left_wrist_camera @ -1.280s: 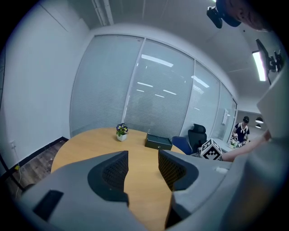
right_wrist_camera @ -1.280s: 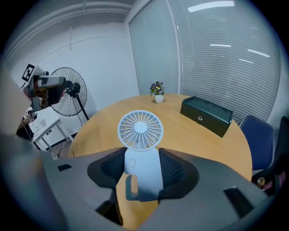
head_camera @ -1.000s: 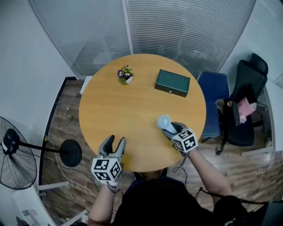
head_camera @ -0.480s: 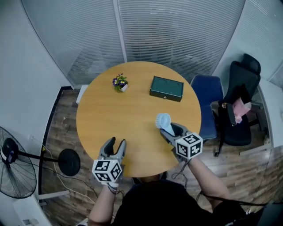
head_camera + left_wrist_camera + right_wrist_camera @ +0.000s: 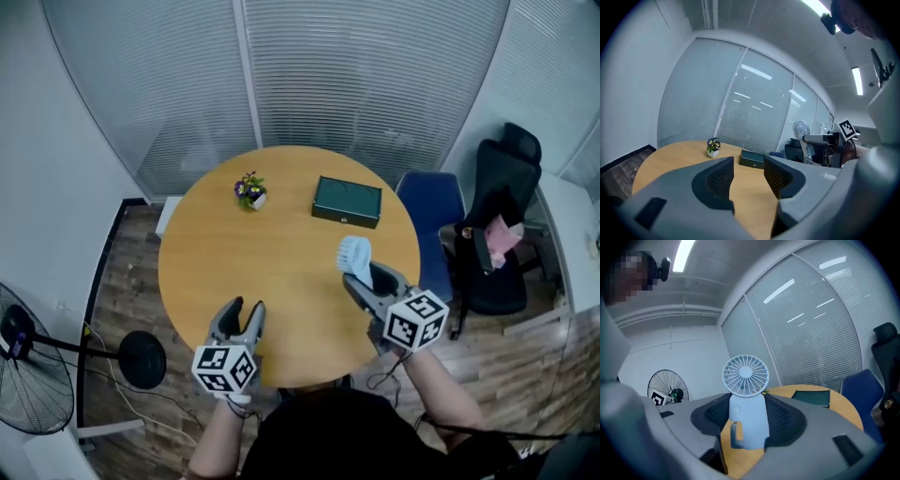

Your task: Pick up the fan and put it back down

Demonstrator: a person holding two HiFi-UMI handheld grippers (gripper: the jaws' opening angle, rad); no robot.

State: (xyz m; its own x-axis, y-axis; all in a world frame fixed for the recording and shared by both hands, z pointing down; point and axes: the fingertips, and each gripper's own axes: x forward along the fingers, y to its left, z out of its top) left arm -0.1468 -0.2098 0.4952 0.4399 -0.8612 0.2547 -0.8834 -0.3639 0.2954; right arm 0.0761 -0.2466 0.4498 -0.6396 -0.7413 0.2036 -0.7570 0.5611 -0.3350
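A small light-blue hand fan [image 5: 746,404] stands upright between the pads of my right gripper [image 5: 746,422], which is shut on its handle. In the head view the fan [image 5: 354,253] hangs above the right side of the round wooden table [image 5: 272,253], off its surface, in my right gripper [image 5: 364,281]. My left gripper [image 5: 241,311] hovers over the table's near left edge, open, with nothing between its fingers. The left gripper view shows its own open left gripper [image 5: 747,176] and, far right, the raised fan [image 5: 801,129].
A dark green box [image 5: 347,202] and a small potted flower [image 5: 249,190] sit at the table's far side. A blue chair [image 5: 431,216] and a black chair [image 5: 506,234] stand to the right. A floor fan [image 5: 28,366] stands at the left.
My right gripper has risen from near the tabletop, carrying the fan upward and tilting it more upright. The left gripper has hardly moved.
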